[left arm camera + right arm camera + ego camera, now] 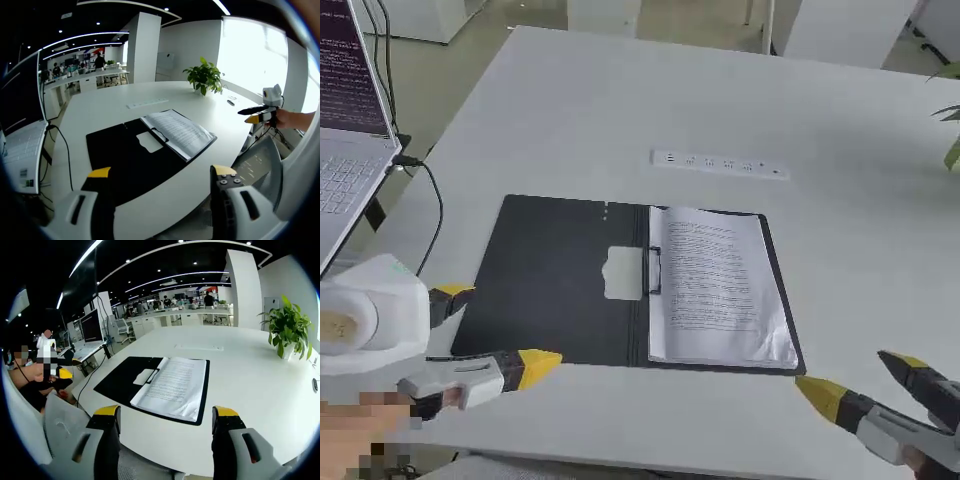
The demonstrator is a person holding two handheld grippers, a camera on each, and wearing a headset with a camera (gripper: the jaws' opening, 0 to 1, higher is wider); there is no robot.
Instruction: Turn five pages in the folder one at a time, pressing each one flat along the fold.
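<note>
left claw (495, 330) wide open, jaws far apart, holding nothing and touching nothing. black folder (560, 280) lying open on the white table (620, 100), just in front of this claw. right claw (860, 378) wide open too, empty. stack of pages (715, 280) ahead of it and a bit left, flat on the folder's right half.

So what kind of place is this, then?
Probably an open-plan office: long rows of desks with people in the background, a laptop by the big white table, and a potted plant.
</note>
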